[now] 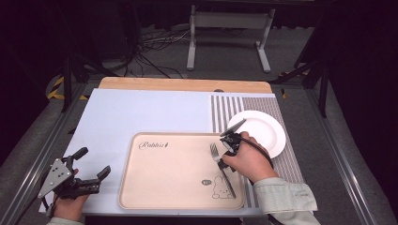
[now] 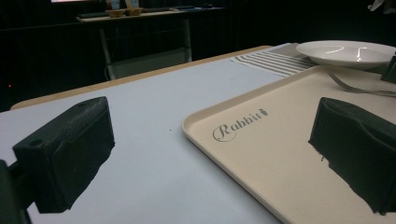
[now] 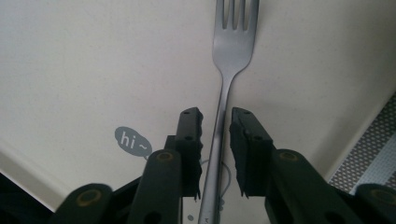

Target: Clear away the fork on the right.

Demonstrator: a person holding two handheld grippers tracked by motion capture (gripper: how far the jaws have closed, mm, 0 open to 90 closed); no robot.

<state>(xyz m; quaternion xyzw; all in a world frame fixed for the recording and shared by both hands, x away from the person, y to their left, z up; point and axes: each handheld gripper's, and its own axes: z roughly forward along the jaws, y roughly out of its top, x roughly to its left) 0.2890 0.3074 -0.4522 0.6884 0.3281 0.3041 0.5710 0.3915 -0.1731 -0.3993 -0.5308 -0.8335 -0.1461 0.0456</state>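
The right gripper (image 3: pixel 215 122) stands with its jaws slightly apart, the slim handle of the silver metal fork (image 3: pixel 227 84) between them, pads clear of it. The fork lies flat on the beige rectangular tray (image 1: pixel 159 173), tines pointing away. The left gripper (image 1: pixel 87 168) hovers wide open and empty near the tray's left edge.

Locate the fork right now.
In the high view the fork lies on the right part of the beige tray, left of the white plate, its handle between the right hand-held gripper's parted jaws.
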